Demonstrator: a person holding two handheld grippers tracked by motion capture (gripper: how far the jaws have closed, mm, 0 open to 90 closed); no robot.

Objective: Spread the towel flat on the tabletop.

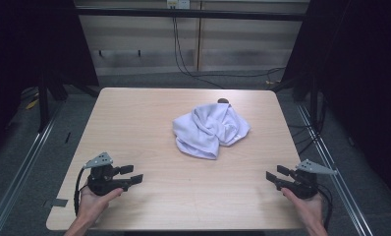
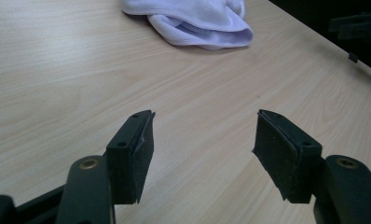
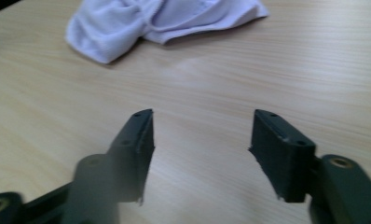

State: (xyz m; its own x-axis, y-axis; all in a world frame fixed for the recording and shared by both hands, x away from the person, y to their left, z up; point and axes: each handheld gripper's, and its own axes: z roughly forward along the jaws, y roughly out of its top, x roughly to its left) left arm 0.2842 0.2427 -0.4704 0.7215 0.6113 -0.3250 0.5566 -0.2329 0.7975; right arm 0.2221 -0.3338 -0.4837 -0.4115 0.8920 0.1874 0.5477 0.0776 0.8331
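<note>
A crumpled white towel [image 1: 210,129] lies mid-table [image 1: 149,113], unobstructed, well beyond the left gripper [image 1: 133,174] and right gripper [image 1: 274,176], both with jaws apart and empty.

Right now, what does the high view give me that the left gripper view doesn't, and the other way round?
High view alone: the whole crumpled white towel near the table's middle, a small dark thing at its far edge, both hands, the grey floor and cables behind. Left gripper view alone: a close look between the left hand-held gripper and its open jaws, nothing between them, bare wood below. Both: the towel's near folds, the tabletop, and the right hand-held gripper, apart from the towel.
</note>
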